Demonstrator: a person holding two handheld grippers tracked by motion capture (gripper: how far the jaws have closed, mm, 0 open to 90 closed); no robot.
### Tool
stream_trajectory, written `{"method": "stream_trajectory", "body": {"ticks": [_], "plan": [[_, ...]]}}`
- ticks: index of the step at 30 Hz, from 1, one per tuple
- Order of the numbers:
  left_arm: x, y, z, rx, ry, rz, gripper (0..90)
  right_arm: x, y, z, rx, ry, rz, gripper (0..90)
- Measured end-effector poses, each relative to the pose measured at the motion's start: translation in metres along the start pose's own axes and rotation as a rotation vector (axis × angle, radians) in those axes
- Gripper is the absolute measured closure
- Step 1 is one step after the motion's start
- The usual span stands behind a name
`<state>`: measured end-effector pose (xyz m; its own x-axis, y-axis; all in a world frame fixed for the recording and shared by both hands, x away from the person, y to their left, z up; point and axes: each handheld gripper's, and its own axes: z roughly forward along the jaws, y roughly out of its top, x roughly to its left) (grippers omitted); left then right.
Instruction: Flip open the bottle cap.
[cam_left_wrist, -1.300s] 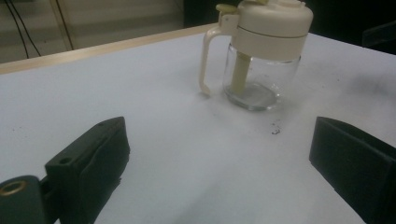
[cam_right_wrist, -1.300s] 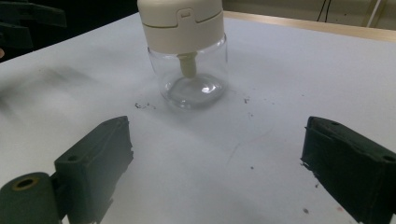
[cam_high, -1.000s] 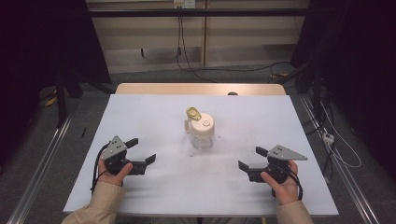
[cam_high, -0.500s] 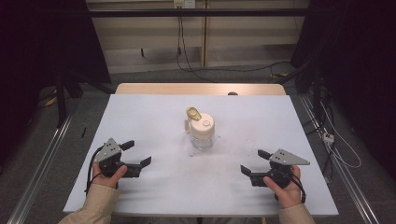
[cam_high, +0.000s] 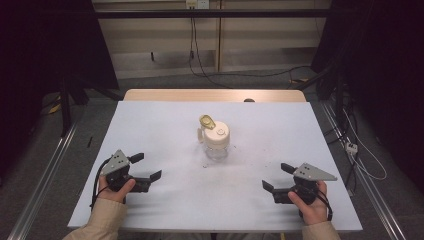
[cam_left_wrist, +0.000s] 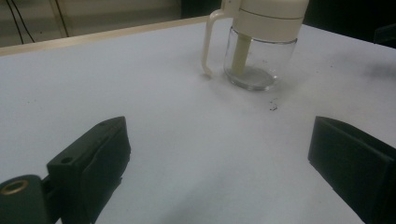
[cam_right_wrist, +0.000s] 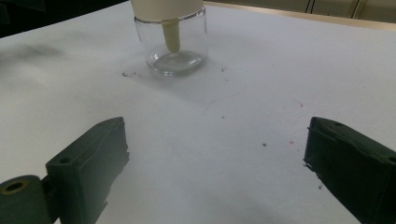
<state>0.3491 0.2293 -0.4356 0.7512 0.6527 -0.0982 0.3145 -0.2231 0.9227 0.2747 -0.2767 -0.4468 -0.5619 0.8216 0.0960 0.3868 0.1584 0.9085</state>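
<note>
Left tool (cam_high: 146, 167) & right tool (cam_high: 276, 177) both sit low near the front edge of the white table (cam_high: 150, 125), each held in a hand, jaws spread wide w/ nothing between them. Ahead of both tools, roughly midway between them & well apart from each, stands the glass jar (cam_high: 216, 142) w/ cream lid, upright on the table; its cream handle faces the left tool's side, a few dark specks (cam_right_wrist: 128, 73) lie just beside its base.
</note>
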Motion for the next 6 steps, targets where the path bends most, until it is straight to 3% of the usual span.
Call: {"method": "stream_trajectory", "body": {"ticks": [6], "plan": [[-0.0014, -0.0003, 0.003, 0.01, -0.006, 0.003, 5.2, 0.0004, -0.0018, 0.0013, 0.002, 0.008, -0.001, 5.2]]}}
